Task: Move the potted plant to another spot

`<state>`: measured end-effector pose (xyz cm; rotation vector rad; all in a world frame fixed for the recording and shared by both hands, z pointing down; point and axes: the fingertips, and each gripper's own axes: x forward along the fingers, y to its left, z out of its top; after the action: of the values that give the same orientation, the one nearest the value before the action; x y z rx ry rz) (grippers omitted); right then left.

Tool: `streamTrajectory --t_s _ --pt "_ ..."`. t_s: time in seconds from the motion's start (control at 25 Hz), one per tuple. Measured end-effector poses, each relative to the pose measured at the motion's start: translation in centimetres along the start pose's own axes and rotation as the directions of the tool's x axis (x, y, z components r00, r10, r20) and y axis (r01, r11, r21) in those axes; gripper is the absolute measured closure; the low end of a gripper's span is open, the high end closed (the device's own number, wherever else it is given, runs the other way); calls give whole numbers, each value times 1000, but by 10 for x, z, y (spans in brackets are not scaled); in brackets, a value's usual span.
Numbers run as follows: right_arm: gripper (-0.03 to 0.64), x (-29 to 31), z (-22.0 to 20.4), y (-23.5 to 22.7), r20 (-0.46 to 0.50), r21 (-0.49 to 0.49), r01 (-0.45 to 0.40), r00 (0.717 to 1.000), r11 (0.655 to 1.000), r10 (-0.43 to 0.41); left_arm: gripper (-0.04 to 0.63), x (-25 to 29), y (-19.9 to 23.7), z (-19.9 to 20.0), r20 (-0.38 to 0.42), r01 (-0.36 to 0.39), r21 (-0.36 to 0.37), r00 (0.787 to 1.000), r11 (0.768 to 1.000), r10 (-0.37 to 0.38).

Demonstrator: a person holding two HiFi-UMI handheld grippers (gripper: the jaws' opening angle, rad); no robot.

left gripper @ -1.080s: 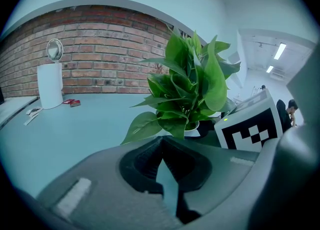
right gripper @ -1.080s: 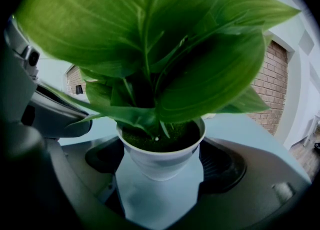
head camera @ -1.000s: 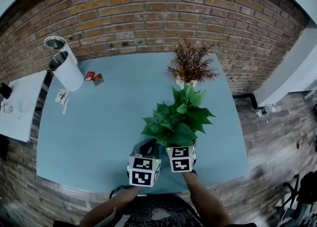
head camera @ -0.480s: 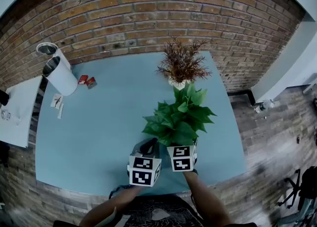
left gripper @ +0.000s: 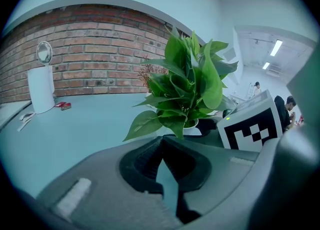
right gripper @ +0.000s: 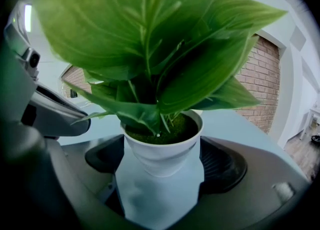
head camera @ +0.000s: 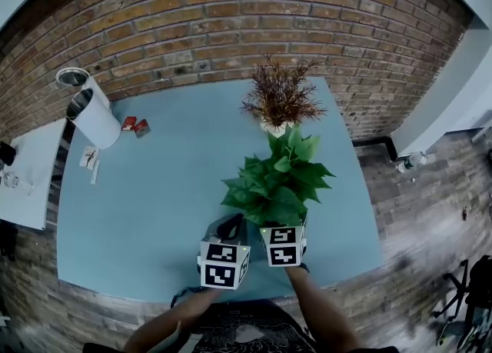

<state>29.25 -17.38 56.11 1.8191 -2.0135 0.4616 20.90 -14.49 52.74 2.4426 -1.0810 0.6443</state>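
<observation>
The left tongs (left gripper: 161, 141) and right tongs (right gripper: 162, 161) are grey, each bearing a black-and-white marker cube (head camera: 223, 264).

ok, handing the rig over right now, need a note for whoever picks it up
Left gripper: shut, empty, beside the right one.
Right gripper: shut on the white pot of the potted plant.
Plant is over the near right part of the blue table, in front of the dried plant by the brick wall.
Done: pot grasped. Can't tell if it is lifted yet.
Left: carry it to a new spot, set it down, release.
</observation>
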Motion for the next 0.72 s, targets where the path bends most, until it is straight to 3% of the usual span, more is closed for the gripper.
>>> streamTrajectory --t_s 0.2,0.72 --pt "152 -9 -3 2 0 7 19 1000 1000 -19 597 -7 -3 0 4 11 6 1000 1000 -12" --pt "343 -44 -10 18 -15 45 75 997 996 -75 597 -42 3 -11 26 20 2 999 1000 -20"
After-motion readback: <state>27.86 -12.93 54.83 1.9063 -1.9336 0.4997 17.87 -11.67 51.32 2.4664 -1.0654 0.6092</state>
